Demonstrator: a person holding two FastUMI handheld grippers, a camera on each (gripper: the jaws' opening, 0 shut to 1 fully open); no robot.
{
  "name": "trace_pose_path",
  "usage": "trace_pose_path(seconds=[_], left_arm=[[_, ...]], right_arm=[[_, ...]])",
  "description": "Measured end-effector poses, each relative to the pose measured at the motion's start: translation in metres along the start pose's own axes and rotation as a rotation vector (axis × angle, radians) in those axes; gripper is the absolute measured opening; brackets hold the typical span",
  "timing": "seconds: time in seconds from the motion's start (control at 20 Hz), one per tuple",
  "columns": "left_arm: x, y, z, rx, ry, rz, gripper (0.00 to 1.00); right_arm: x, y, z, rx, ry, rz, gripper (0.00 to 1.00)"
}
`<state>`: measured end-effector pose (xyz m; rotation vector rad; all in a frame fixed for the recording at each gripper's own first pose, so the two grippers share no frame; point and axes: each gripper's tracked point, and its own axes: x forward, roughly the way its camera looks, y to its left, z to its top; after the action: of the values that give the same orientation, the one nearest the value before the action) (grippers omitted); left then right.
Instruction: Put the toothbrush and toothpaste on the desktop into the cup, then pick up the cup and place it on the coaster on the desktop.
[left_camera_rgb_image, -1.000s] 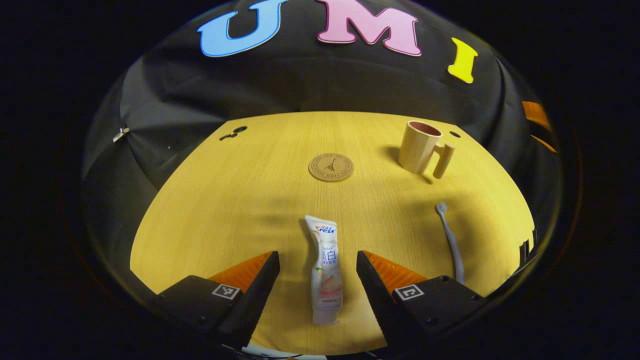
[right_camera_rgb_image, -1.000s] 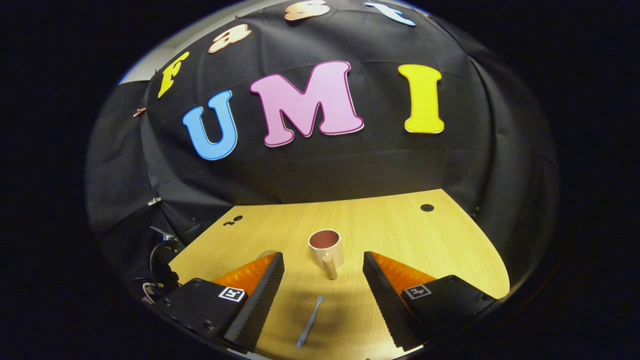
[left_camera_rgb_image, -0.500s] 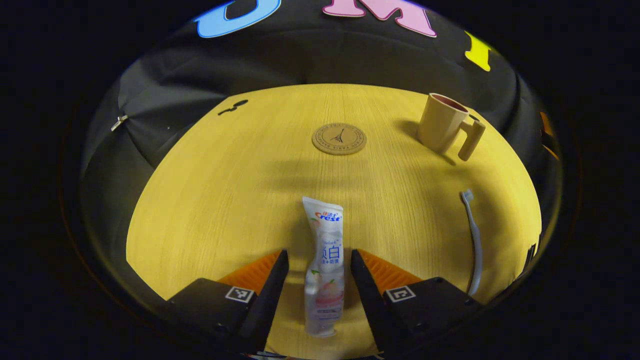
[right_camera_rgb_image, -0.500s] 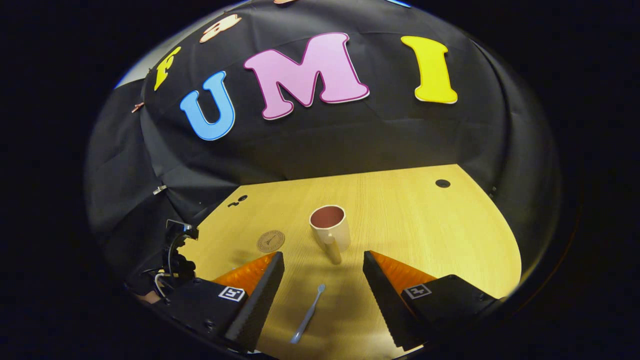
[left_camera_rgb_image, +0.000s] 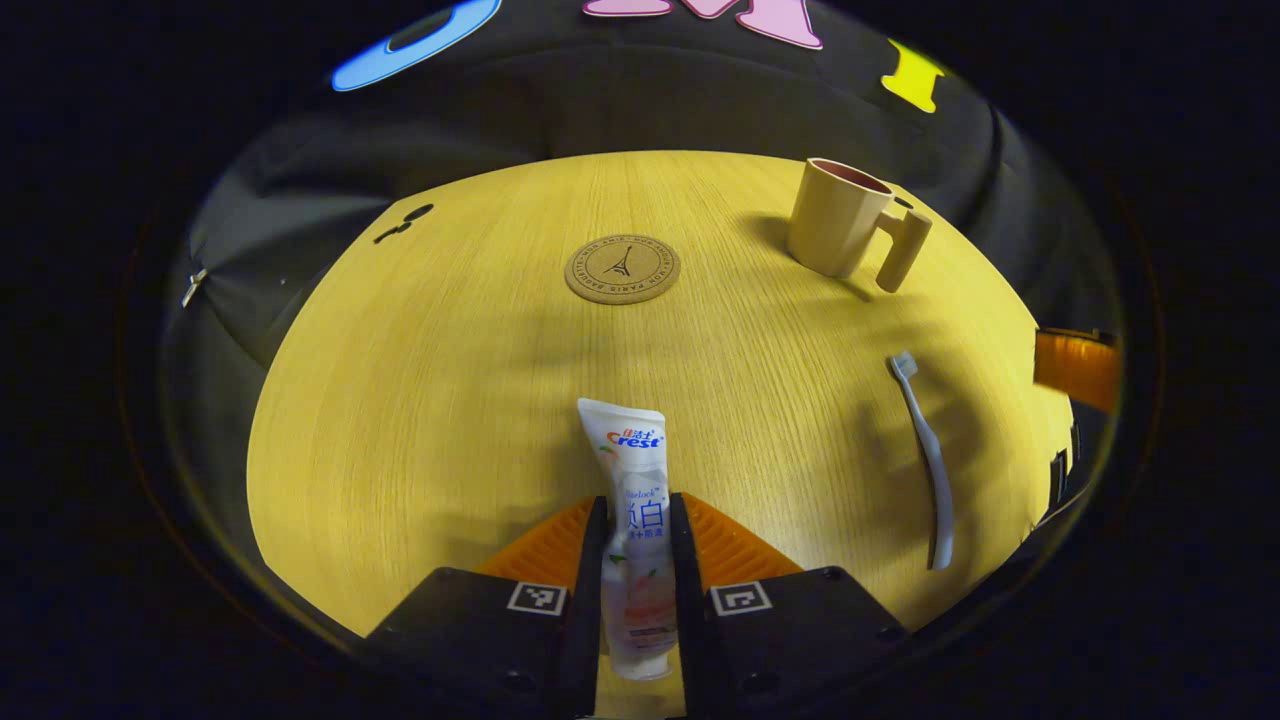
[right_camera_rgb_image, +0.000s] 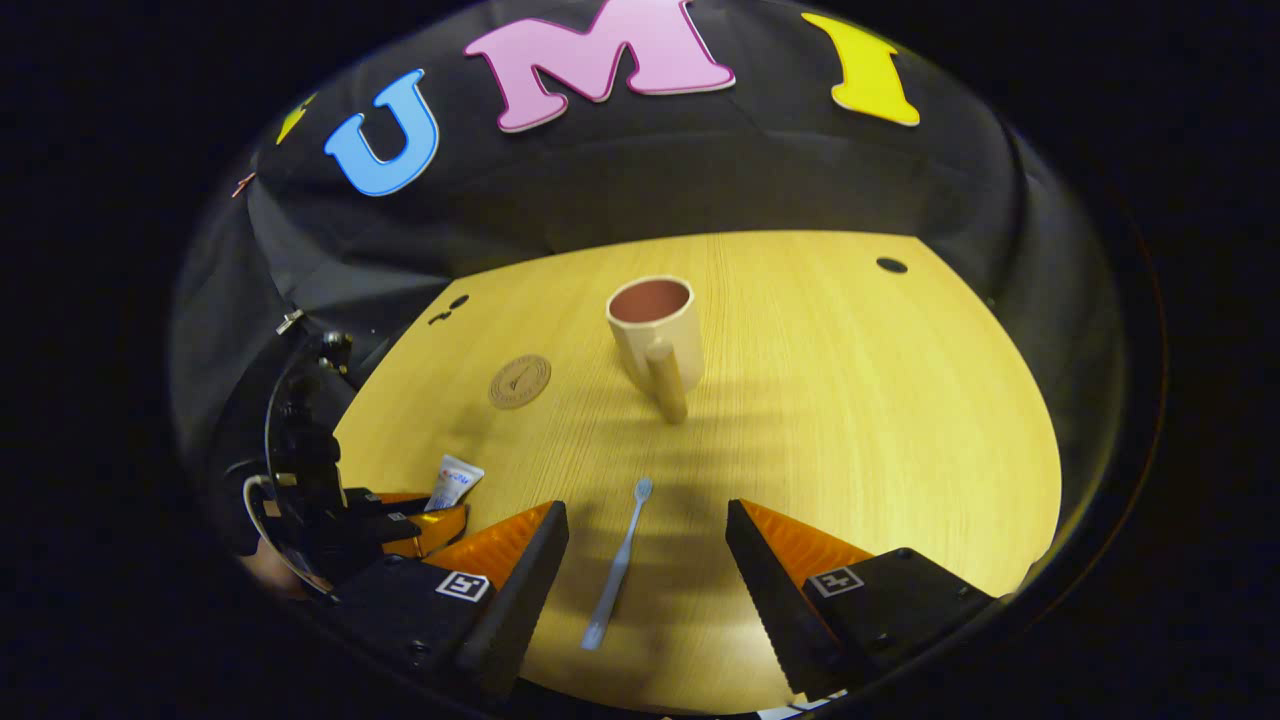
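Note:
My left gripper (left_camera_rgb_image: 637, 512) is shut on the white toothpaste tube (left_camera_rgb_image: 632, 470), which lies flat on the wooden desktop (left_camera_rgb_image: 450, 380) with its crimped end pointing away. Beyond it sit the round cork coaster (left_camera_rgb_image: 622, 269) and, far right, the beige cup (left_camera_rgb_image: 838, 217) with its handle toward the right. A grey toothbrush (left_camera_rgb_image: 925, 455) lies at the right. In the right gripper view my right gripper (right_camera_rgb_image: 648, 520) is open above the toothbrush (right_camera_rgb_image: 616, 567), which lies between its fingers, head toward the cup (right_camera_rgb_image: 655, 323). The left gripper (right_camera_rgb_image: 420, 515) with the toothpaste tube (right_camera_rgb_image: 452, 480) appears at the left, the coaster (right_camera_rgb_image: 519, 381) behind it.
Black cloth walls close the desktop on the far side and left. Small dark holes sit in the desktop at the far left (left_camera_rgb_image: 405, 220) and far right (right_camera_rgb_image: 891, 265). A piece of the right gripper (left_camera_rgb_image: 1075, 362) pokes in at the right edge of the left gripper view.
My left gripper's fingers have closed from wide apart onto the toothpaste tube. My right gripper has tilted down and come lower over the toothbrush, still open.

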<state>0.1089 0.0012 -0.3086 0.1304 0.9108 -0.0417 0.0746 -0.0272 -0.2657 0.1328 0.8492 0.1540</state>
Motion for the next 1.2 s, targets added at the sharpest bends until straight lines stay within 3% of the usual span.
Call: trace_pose_path(seconds=[0.2, 0.4, 0.45, 0.5, 0.65, 1.1, 1.2], left_arm=[[-0.005, 0.004, -0.003, -0.044, -0.001, -0.031, 0.25], [-0.029, 0.009, 0.008, -0.069, -0.054, -0.086, 0.25], [-0.038, 0.010, 0.010, -0.059, -0.073, -0.100, 0.29], [-0.046, 0.011, 0.013, -0.049, -0.093, -0.111, 0.25], [-0.069, 0.019, 0.017, -0.047, -0.147, -0.119, 0.25], [-0.090, 0.026, -0.005, -0.077, -0.154, -0.171, 0.25], [-0.091, 0.026, -0.008, -0.079, -0.151, -0.183, 0.25]], right_arm=[[0.013, 0.013, -0.030, 0.051, 0.094, -0.037, 0.99], [0.020, 0.011, -0.044, 0.042, 0.127, -0.104, 0.98], [0.023, 0.011, -0.045, 0.040, 0.137, -0.120, 0.98], [0.027, 0.008, -0.046, 0.041, 0.150, -0.142, 0.98], [0.032, 0.002, -0.048, 0.059, 0.178, -0.191, 0.98], [0.043, -0.001, -0.059, 0.065, 0.206, -0.276, 0.97], [0.044, 0.003, -0.066, 0.074, 0.222, -0.279, 0.93]])
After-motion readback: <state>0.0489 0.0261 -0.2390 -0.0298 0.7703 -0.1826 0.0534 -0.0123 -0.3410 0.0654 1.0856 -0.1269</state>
